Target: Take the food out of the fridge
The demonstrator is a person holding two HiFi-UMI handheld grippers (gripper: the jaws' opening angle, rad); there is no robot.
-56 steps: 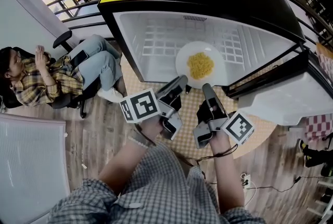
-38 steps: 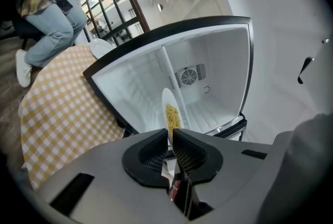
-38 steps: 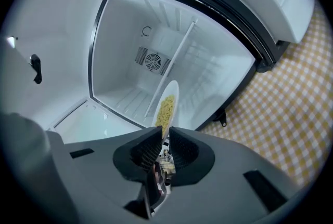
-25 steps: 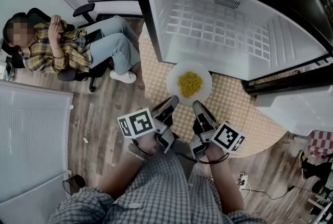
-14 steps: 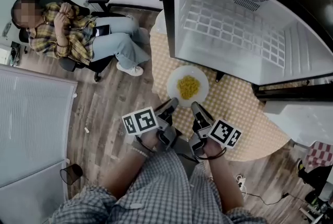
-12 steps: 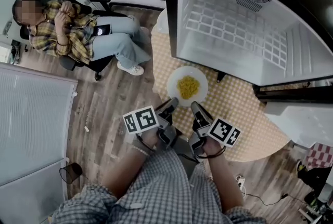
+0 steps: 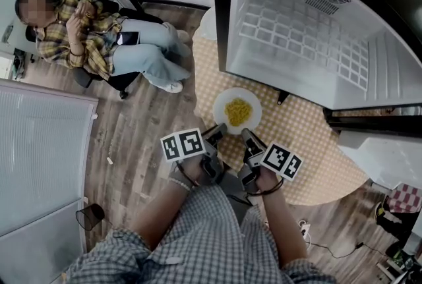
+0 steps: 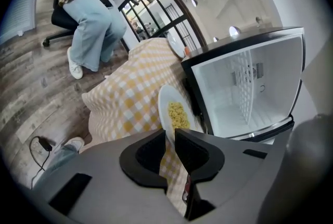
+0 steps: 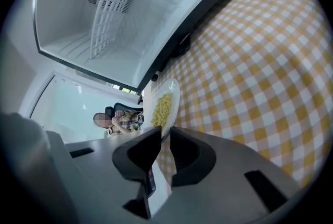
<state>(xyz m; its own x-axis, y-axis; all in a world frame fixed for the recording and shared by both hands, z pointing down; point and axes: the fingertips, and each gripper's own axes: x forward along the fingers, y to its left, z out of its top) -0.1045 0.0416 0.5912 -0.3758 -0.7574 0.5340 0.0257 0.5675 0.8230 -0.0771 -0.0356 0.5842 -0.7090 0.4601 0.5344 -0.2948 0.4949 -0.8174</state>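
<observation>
1. Head view: the fridge (image 7: 310, 26) stood open with its wire shelf bare. The plate (image 7: 221, 108) of yellow food (image 7: 237, 111) was out, on or just above the yellow checked cloth (image 7: 297, 138) in front of it. The left gripper (image 7: 217, 130) and right gripper (image 7: 245, 134) met the plate's near rim side by side. A seated person (image 7: 86, 26) was well apart at the left.

2. Left gripper view: the plate's rim (image 8: 163, 106) ran into the gap between the jaws, which had just been opening. They looked slack around the rim, with cloth showing through the gap.

3. Right gripper view: the rim (image 9: 174, 90) sat between the jaws here too. They stood close on either side, and I judged them clamped on it.

4. Judgement: the take-out step looked all but done, and setting down was in hand. The next move called for the plate to rest flat on the cloth. Then the right jaws should let go and both grippers draw straight back, without dragging or tipping the rim.
</observation>
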